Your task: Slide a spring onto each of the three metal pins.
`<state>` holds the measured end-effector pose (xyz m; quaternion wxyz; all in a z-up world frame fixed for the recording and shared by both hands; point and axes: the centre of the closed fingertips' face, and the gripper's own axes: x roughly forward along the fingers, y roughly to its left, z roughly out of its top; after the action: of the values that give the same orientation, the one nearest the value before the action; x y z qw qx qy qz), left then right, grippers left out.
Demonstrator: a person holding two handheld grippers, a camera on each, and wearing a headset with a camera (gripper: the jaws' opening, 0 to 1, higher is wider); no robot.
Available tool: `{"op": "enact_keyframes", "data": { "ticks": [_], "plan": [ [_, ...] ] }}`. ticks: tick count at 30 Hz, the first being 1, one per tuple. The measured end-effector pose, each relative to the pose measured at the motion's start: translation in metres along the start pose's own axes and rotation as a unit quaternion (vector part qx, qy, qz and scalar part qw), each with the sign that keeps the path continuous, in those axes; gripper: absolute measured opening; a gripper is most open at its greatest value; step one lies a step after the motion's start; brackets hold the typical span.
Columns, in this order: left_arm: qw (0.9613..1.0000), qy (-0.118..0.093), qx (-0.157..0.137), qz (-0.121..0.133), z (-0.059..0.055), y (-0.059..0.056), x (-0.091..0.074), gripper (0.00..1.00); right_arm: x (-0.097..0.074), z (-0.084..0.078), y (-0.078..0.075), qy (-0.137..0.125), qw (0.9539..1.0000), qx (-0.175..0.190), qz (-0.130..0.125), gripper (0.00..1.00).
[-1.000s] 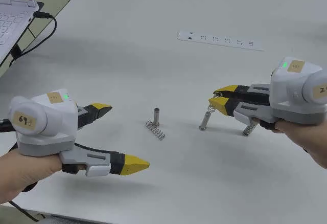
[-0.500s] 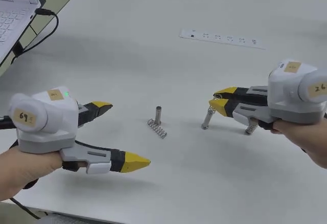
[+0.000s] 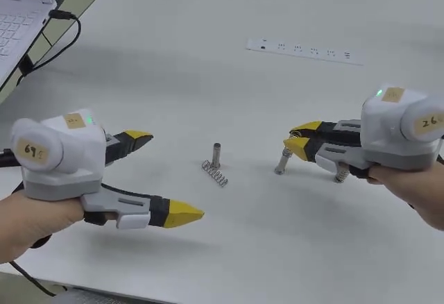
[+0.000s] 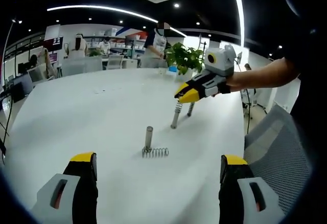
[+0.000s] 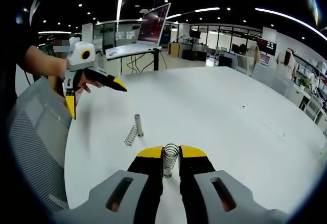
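You're in an open-plan office: a wide white table (image 3: 208,82) with a laptop (image 3: 17,12) at your ten o'clock and a power strip (image 3: 305,51) at one o'clock, a mesh chair (image 4: 278,152), a potted plant (image 4: 185,58), and rows of desks with monitors (image 5: 265,46) under recessed ceiling lights (image 4: 102,9).

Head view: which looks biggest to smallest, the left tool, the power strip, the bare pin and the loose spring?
1. left tool, nearest the camera.
2. power strip.
3. bare pin and loose spring look about alike.
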<state>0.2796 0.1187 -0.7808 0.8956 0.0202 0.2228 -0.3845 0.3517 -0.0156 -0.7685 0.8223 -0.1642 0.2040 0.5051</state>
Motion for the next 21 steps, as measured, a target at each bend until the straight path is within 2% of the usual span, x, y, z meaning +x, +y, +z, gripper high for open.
{"op": "enact_keyframes", "data": {
  "ticks": [9,21],
  "plan": [
    [1.0,-0.002,0.003,0.001,0.003,0.002,0.001,0.98,0.006,-0.012,0.003,0.014,0.9999,-0.003,0.005,0.08],
    [1.0,-0.004,0.005,0.004,0.007,0.006,-0.001,0.98,0.019,-0.033,0.009,0.05,0.9983,-0.022,0.019,0.08]
  ]
}}
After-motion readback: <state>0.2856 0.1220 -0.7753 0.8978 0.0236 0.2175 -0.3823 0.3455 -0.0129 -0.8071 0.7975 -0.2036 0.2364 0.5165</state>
